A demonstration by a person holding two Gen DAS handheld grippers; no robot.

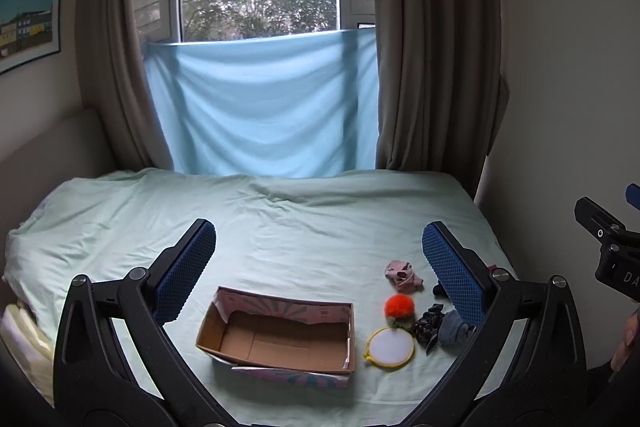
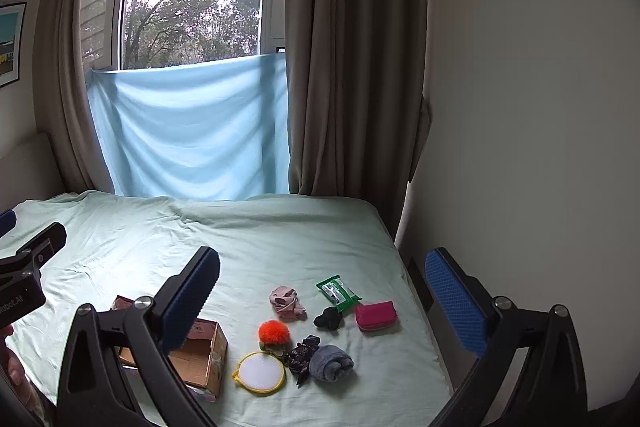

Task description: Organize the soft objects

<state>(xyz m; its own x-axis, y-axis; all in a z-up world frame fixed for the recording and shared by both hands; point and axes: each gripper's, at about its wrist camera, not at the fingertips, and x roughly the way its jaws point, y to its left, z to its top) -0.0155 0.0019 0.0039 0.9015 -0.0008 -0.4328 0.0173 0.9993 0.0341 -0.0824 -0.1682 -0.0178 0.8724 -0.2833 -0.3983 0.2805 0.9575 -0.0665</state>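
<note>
Here both the left gripper (image 1: 318, 259) and right gripper (image 2: 322, 287) gape empty above the soft items (image 2: 296, 339) beside the box (image 1: 276, 337).

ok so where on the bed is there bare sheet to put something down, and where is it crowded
Bare sheet: the whole far stretch of the pale green bedsheet toward the light blue hanging cloth, and left of the open cardboard box. Crowded: right of the box, from the yellow-rimmed round mirror to the pink zip pouch.
</note>
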